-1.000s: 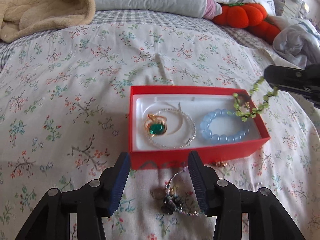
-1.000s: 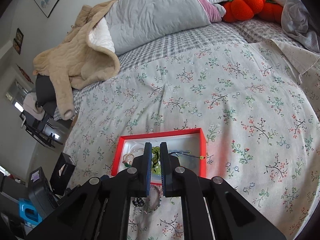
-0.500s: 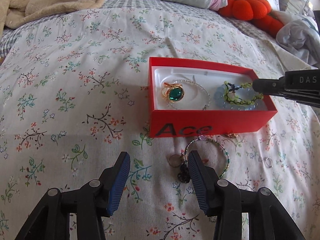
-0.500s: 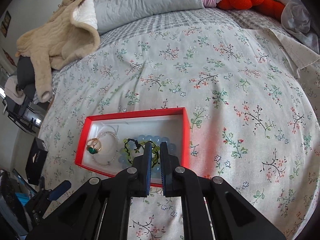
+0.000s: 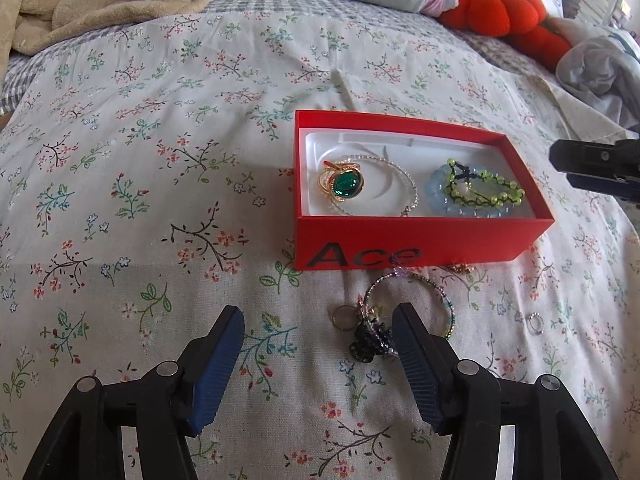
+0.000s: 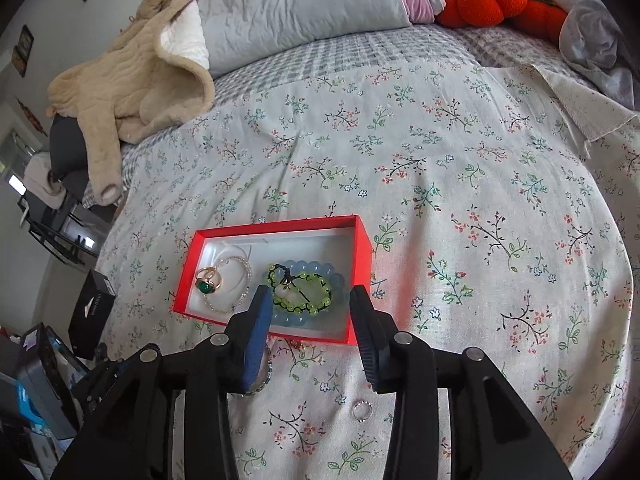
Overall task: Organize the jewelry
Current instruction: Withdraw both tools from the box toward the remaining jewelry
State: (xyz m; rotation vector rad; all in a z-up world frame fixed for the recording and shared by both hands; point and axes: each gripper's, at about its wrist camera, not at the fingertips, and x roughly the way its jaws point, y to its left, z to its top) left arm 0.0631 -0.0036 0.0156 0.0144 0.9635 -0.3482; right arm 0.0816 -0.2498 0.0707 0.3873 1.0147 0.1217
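Both of my tools were spread wide and held nothing: my right tool (image 6: 308, 312) hung over the lower right part of the red box (image 6: 362, 240) at the frame's centre, and my left tool (image 5: 318, 344) hovered low over the floral bedspread (image 5: 160, 200). Inside the box the green bead bracelet (image 6: 300, 290) lay on the blue bead bracelet (image 6: 332, 280), beside the green-stone ring (image 5: 344, 185). Below the box in the left view lay a beaded bangle (image 5: 448, 308), a dark charm (image 5: 370, 338) and a small ring (image 5: 535, 322).
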